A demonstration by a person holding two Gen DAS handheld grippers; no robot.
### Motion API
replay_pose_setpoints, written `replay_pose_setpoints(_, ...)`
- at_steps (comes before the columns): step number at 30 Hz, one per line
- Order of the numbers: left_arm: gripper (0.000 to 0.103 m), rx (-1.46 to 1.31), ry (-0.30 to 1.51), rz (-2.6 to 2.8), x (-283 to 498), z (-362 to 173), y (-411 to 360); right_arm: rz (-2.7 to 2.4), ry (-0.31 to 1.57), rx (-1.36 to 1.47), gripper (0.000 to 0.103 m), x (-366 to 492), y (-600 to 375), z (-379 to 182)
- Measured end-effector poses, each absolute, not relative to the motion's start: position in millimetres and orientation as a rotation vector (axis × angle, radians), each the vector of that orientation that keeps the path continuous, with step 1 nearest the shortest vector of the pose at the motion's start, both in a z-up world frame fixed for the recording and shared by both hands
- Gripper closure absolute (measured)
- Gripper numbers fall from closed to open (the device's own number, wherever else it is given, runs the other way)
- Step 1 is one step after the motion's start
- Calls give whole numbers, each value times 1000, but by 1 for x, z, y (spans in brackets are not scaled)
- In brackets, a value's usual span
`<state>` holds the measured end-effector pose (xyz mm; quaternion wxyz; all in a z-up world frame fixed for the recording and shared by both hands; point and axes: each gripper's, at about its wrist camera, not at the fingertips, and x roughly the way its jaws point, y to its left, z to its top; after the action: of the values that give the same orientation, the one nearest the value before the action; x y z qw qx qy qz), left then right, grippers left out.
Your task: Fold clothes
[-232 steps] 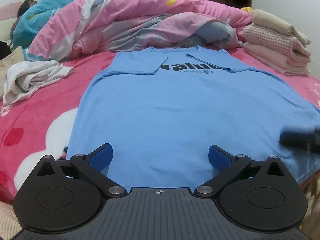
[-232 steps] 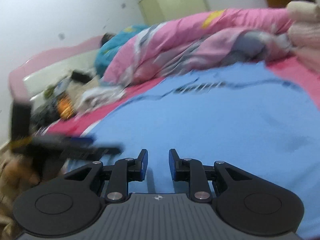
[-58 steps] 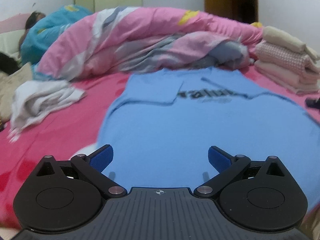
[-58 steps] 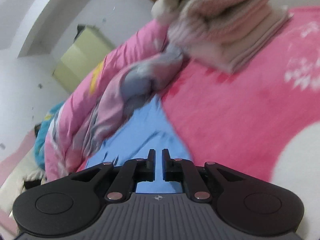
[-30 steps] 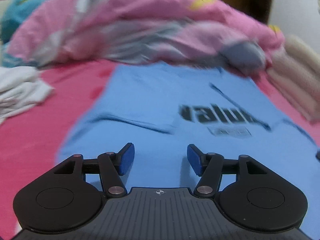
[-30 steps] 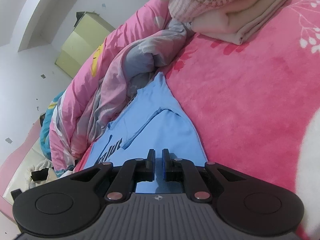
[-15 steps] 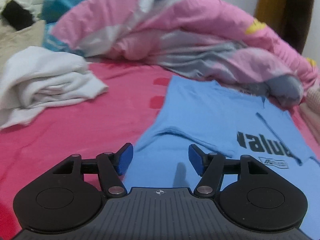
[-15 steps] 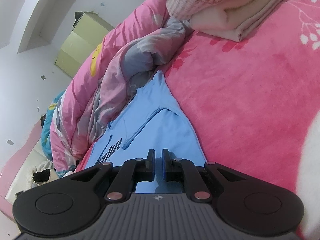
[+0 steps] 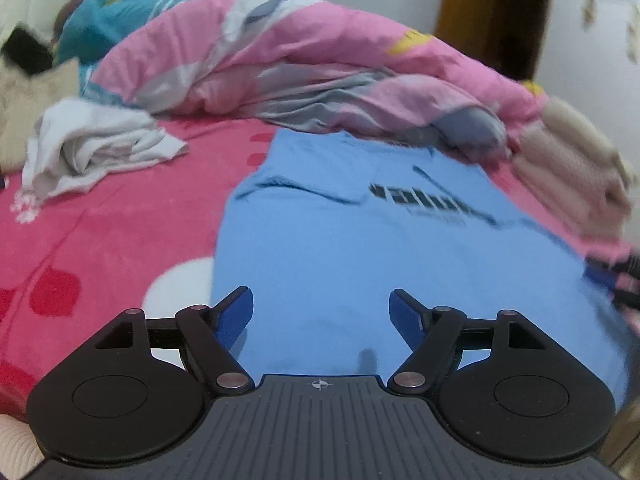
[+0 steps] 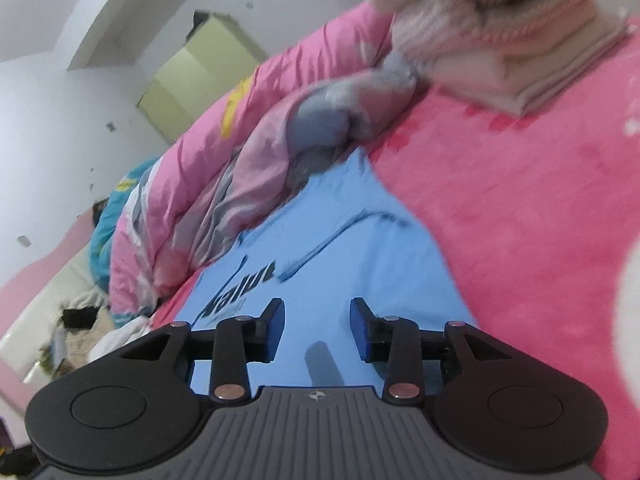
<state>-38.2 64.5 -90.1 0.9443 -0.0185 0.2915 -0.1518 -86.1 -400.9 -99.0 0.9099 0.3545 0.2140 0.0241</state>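
From the left wrist camera, the left gripper (image 9: 320,312) hangs with its blue-padded fingers spread wide and nothing between them, over the near hem of a blue T-shirt (image 9: 360,248) that lies flat on a pink fleece bedspread (image 9: 112,232), its sleeves folded inward over black chest lettering. A crumpled white garment (image 9: 92,148) sits well to the left on the bedspread, a bunched pink and grey duvet (image 9: 304,76) lies along the far side, and a blurred stack of folded pinkish clothes (image 9: 576,176) stands at the right. A brown doorway (image 9: 496,16) and a white wall (image 9: 592,20) close the room behind. At the right edge the right gripper (image 9: 612,280) shows as a dark smear. From the right wrist camera, tilted, the right gripper (image 10: 317,328) is parted and empty above the T-shirt's (image 10: 344,260) right portion, close to its right edge. The bedspread (image 10: 520,208) fills the right; the folded stack (image 10: 504,40) is far right, the duvet (image 10: 248,160) beyond, and a pale green wardrobe (image 10: 196,68) stands against the white wall (image 10: 60,120).
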Motion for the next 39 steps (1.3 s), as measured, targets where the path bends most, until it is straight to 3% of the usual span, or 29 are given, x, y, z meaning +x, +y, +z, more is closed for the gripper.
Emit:
replay_pose_setpoints(5,26,-13,624,-286,-41,-110,69,-38,435,770,65,-110,-416,-103)
replay_pose_setpoints(8,26,-45,616,-296,-42,-112,78,-91,431,793,79,-124,-425,-106)
replay_pose_setpoints(13,26,-78,603,-316,-44,-114,86,-284,356,875,85,-157,-457,-110)
replay_pose_setpoints(20,25,-80,597,-318,-45,-116,84,-224,291,853,82,-172,-436,-93)
replay_pose_setpoints(27,24,-73,594,-320,-46,-116,85,0,414,902,82,-129,-407,-104)
replay_pose_setpoints(29,24,-68,592,-323,-47,-117,84,-43,468,901,89,-114,-413,-108)
replay_pose_setpoints(39,20,-100,585,-346,-46,-118,88,-317,448,726,86,-119,-415,-81)
